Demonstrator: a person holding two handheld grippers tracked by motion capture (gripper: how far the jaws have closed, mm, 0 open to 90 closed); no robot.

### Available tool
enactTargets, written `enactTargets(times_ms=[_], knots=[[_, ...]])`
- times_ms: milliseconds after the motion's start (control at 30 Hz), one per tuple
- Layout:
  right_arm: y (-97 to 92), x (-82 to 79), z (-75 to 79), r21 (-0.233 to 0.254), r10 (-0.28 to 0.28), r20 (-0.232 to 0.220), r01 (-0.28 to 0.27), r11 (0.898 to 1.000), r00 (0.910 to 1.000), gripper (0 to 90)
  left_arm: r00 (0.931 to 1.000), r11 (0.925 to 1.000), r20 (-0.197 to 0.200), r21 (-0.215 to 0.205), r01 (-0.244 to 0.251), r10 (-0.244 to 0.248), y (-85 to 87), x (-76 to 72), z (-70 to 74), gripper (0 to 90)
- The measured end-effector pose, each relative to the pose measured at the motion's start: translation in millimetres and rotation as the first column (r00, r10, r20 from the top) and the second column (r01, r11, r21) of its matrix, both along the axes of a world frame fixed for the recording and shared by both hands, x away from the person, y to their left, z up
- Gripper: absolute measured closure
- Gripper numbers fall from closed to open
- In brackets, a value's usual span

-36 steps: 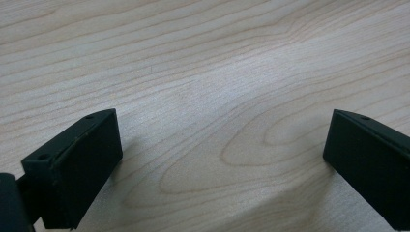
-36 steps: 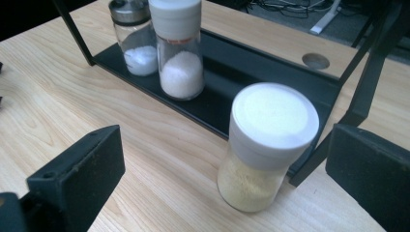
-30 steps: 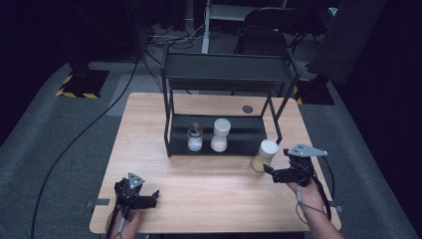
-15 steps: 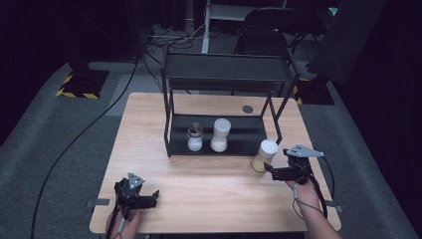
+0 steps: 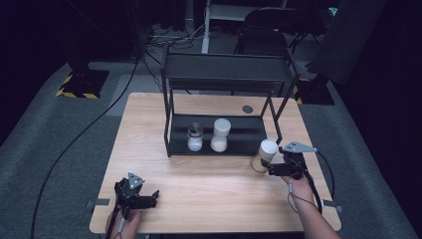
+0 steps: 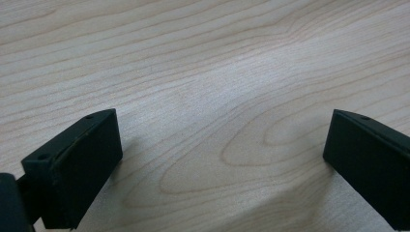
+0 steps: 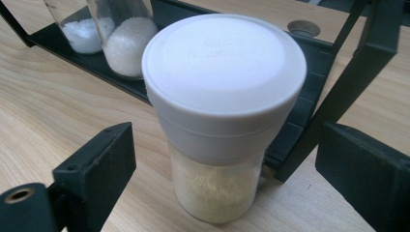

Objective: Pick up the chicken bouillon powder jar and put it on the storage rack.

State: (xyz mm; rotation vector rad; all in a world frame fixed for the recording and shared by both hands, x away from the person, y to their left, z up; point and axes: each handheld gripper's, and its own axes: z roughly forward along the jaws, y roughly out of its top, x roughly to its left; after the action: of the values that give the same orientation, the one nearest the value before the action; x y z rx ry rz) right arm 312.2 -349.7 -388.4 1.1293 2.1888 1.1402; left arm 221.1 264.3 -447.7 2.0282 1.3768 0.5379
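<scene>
A clear jar (image 5: 263,155) with a white lid and pale yellow grains stands upright on the wooden table (image 5: 209,184), just in front of the black rack's right front leg. My right gripper (image 5: 271,168) reaches it from the right. In the right gripper view the jar (image 7: 222,121) sits between the jaws of my right gripper (image 7: 227,140), which have just been closing; a gap shows on both sides, so they are open. My left gripper (image 5: 149,196) rests at the front left, and in the left gripper view it (image 6: 222,145) stands open over bare wood.
The two-tier black rack (image 5: 224,74) stands mid-table. Its lower shelf (image 5: 244,139) holds a short glass jar (image 5: 195,138) and a taller white-lidded jar (image 5: 220,134), both with white grains. A small dark disc (image 5: 247,109) lies behind the rack. Cables trail over the floor.
My right gripper has sunk a little and edged left, so its jaws now stand on either side of the jar. The jar and my left gripper have not moved.
</scene>
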Motion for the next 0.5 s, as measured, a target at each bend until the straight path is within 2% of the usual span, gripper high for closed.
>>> enactTargets(times_ms=[500], knots=[[9.4,15.4,-3.4,-0.006,-0.001,-0.032,0.001,1.000,0.9995,15.3,1.0000,1.0000,0.000,0.000,0.000,0.000,0.0,0.0,0.0,0.3]])
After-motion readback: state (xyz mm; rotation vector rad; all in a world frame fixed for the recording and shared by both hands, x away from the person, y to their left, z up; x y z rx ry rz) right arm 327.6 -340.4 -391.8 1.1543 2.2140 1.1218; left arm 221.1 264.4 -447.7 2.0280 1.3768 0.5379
